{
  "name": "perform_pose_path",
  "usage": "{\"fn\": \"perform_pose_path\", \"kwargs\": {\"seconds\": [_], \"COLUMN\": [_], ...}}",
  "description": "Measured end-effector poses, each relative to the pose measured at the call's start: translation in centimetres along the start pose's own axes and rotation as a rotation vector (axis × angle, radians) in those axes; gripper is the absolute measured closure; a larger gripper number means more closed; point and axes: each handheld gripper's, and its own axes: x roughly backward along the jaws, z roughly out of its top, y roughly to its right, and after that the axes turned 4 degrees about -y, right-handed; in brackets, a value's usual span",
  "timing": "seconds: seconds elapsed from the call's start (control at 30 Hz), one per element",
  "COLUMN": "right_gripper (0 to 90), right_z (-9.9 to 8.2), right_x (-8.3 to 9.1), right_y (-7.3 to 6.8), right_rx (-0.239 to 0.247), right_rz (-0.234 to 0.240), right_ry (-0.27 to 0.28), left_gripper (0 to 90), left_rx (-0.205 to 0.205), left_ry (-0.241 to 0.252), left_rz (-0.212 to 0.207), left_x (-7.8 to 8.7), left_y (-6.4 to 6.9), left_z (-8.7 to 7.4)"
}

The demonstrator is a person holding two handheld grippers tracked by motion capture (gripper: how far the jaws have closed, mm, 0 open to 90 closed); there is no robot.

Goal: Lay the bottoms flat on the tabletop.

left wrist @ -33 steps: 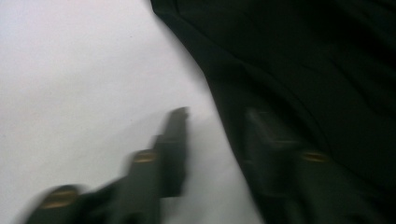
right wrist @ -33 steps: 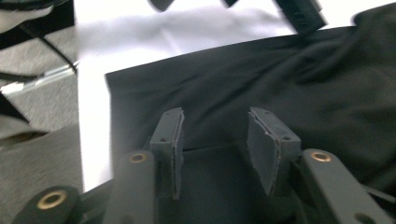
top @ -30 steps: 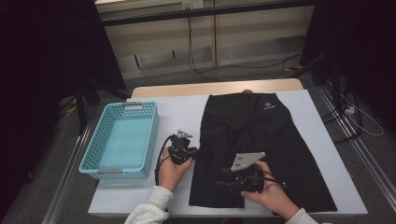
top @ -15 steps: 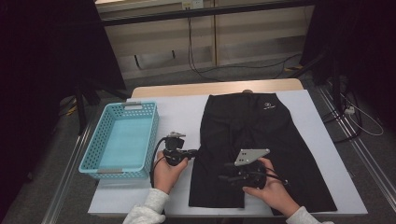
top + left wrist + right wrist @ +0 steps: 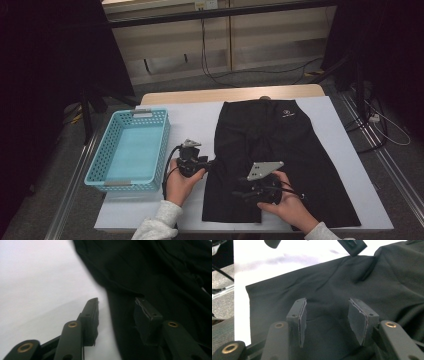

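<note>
Nearest you, your right hand (image 5: 287, 207) rests on the lower part of the black shorts (image 5: 280, 165), holding the right gripper (image 5: 239, 192) level and pointed toward your left. In the right gripper view its jaws stand apart above the cloth, nothing between the pads (image 5: 355, 322), which hover over a folded hem running to the shorts' near-left corner; the pads press on nothing.

A little farther in, your left hand (image 5: 181, 181) holds the left gripper (image 5: 209, 162) at the left edge of the shorts, its tip at the hem. Its jaws have just been opening. In the left gripper view one jaw lies over the white table cover (image 5: 37, 277), the other over the black cloth, and the cloth's edge runs between them; the pads do not clamp it. Read it as open, edge released.

To your left, well clear of the shorts, the light-blue basket (image 5: 156, 150) sits on the cover, long side running away from you, with nothing in it.

The shorts lie spread flat across the middle and right of the table, waistband at the far end, with a small white logo (image 5: 286, 114) near that band. Beyond the far edge of the cover shows a strip of the wooden tabletop (image 5: 200, 95).
</note>
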Motion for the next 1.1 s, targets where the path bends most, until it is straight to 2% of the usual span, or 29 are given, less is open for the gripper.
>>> {"fn": "perform_pose_path", "kwargs": {"seconds": [0.13, 0.17, 0.23, 0.27, 0.33, 0.4, 0.43, 0.5, 0.57, 0.67, 0.77, 0.87, 0.93, 1.07, 1.1], "right_gripper": [49.3, 49.3, 49.2, 49.3, 49.3, 49.3, 49.3, 49.3, 49.3, 49.3, 49.2, 50.0, 50.7, 51.0, 51.1], "right_z": [-0.1, -0.1, -0.1, -0.1, -0.1, -0.2, -0.2, -0.2, -0.3, -0.5, -0.8, -0.9, -1.0, -1.0, -1.1], "right_x": [0.1, 0.2, 0.2, 0.2, 0.1, 0.0, -0.1, -0.2, -0.3, -0.4, -0.7, -0.6, -0.6, -0.6, -0.6], "right_y": [0.1, 0.1, 0.1, 0.0, -0.1, -0.2, -0.2, -0.3, -0.4, -0.3, -0.1, -0.1, -0.1, -0.3, -0.3], "right_rx": [-0.004, -0.005, -0.005, -0.005, 0.003, 0.000, 0.004, 0.021, 0.022, 0.014, 0.026, 0.024, 0.024, 0.030, 0.030], "right_rz": [0.002, 0.003, 0.001, 0.002, -0.001, 0.003, 0.004, 0.002, 0.000, -0.001, -0.006, -0.004, -0.013, -0.020, -0.019], "right_ry": [0.001, 0.003, 0.003, 0.006, 0.000, -0.006, -0.010, -0.021, -0.033, -0.051, -0.087, -0.082, -0.082, -0.084, -0.084], "left_gripper": [52.3, 52.2, 52.8, 56.5, 64.9, 70.9, 75.3, 83.3, 88.9, 90.0, 90.0, 90.0, 90.0, 88.2, 87.4], "left_rx": [-0.027, -0.024, -0.033, -0.043, -0.037, -0.016, -0.003, 0.007, 0.044, 0.053, 0.062, 0.074, 0.080, 0.072, 0.065], "left_ry": [-0.020, 0.001, -0.012, -0.019, -0.025, -0.033, -0.020, -0.030, -0.033, -0.037, -0.032, -0.029, -0.009, 0.001, 0.000], "left_rz": [0.019, 0.028, 0.037, 0.049, 0.077, 0.064, 0.065, 0.040, 0.017, 0.011, 0.013, 0.007, 0.008, 0.019, 0.032], "left_x": [-1.1, -1.3, -1.6, -1.7, -1.8, -1.8, -1.9, -1.9, -1.9, -1.8, -1.5, -1.1, -0.8, -0.5, -0.4], "left_y": [0.3, 0.4, 0.7, 0.6, 0.8, 0.6, 0.6, 0.3, 0.0, -0.2, -0.6, -1.1, -1.5, -1.4, -1.4], "left_z": [0.0, 0.0, 0.3, 0.5, 0.6, 0.7, 0.6, 0.6, 0.7, 0.8, 0.8, 0.7, 0.7, 0.8, 0.8]}}
